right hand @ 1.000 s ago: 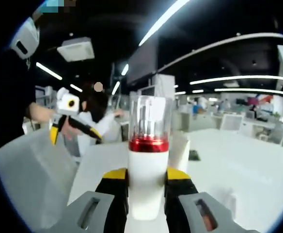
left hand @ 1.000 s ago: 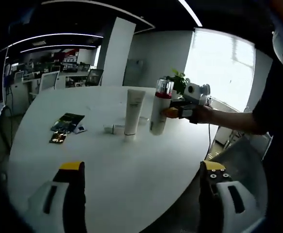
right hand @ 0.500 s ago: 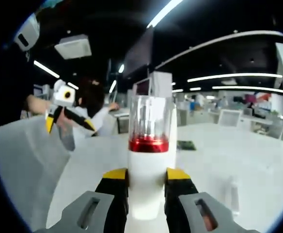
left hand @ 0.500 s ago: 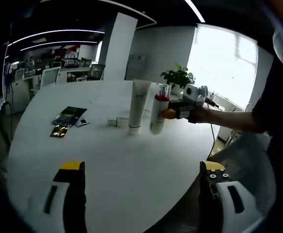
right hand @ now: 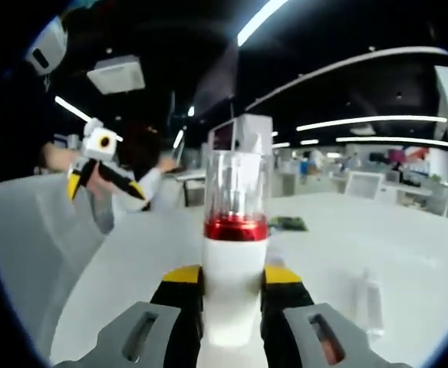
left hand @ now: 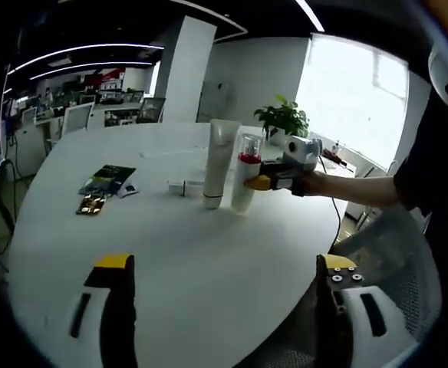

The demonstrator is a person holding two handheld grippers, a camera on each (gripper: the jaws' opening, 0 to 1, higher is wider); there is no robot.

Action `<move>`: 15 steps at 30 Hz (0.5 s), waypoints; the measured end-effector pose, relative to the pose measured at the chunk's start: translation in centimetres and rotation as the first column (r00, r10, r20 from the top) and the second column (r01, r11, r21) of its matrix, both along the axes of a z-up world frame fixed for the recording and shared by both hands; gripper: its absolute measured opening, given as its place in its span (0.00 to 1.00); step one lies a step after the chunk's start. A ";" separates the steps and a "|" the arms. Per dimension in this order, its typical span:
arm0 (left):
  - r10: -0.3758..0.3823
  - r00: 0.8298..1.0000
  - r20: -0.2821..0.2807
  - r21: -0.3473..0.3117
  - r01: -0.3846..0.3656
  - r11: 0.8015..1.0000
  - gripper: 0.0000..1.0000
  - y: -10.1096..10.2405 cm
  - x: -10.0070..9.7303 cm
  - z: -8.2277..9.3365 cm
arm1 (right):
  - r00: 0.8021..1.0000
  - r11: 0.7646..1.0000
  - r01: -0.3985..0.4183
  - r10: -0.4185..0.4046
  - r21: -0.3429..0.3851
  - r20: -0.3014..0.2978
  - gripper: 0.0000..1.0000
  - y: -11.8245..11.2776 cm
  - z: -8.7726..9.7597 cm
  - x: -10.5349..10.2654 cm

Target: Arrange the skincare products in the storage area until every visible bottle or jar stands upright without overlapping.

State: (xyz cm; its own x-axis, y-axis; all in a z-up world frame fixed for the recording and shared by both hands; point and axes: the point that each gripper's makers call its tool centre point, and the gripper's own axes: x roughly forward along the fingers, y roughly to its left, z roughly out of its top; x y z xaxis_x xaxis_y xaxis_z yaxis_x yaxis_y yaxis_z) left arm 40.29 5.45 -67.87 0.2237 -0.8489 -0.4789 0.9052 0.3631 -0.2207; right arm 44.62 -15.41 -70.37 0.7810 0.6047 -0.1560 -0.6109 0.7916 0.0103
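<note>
Right gripper: the right gripper [right hand: 232, 285] has its yellow-tipped jaws closed against the sides of a white pump bottle with a red collar and clear cap [right hand: 235, 253], held upright between them. In the left gripper view this gripper [left hand: 264, 181] comes in from 3 o'clock with the person's hand [left hand: 308, 182] behind it.

Left gripper: the left gripper [left hand: 222, 280] has its jaws spread wide apart with nothing between them, above the near part of the table.

Bottle's place: in the left gripper view the bottle [left hand: 242, 173] stands just right of a tall white squeeze tube standing on its cap [left hand: 217, 163], close enough that I cannot tell whether they touch, and I cannot tell whether its base rests on the table.

Open room: the round white table [left hand: 186, 261] is bare from the tube down to the left jaws at 6 o'clock. Its curved edge runs from 3 o'clock round to 5 o'clock, not far right of the bottle.

Other things on the table: a small white box lying flat [left hand: 176, 187] just left of the tube; a dark green printed packet [left hand: 107, 181] and a small dark and gold packet [left hand: 90, 204] toward 9 o'clock, well apart from the tube.

Right view, table side: a clear slim item lies flat [right hand: 369, 306] at 4 o'clock of the bottle; what it is I cannot tell.

Room: an open office with ceiling strip lights, a white pillar [left hand: 184, 77], a bright window [left hand: 352, 103] and a green potted plant [left hand: 284, 120] beyond the table's far side.
</note>
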 end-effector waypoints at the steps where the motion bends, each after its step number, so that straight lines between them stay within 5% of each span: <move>1: -0.001 1.000 -0.002 0.004 0.001 1.000 0.93 0.0 0.0 -0.1 | 1.000 1.000 0.004 -0.004 0.002 0.007 0.19 -0.2 0.0 0.1; 5: -0.003 1.000 -0.005 -0.002 0.003 1.000 0.92 -0.3 0.0 0.0 | 1.000 1.000 0.003 -0.003 0.012 0.020 0.20 -0.4 0.1 0.2; 15: -0.017 1.000 -0.016 0.010 0.017 1.000 0.92 -0.6 -0.3 -0.5 | 0.996 0.984 -0.092 0.093 -0.154 0.002 0.21 0.2 -0.1 -0.2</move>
State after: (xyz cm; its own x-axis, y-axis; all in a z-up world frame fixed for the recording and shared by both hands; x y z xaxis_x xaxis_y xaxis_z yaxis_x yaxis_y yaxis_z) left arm 39.96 4.82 -68.33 0.2015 -0.8476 -0.4909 0.9076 0.3501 -0.2319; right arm 44.41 -15.25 -70.52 0.7246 0.6439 -0.2457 -0.6811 0.7233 -0.1133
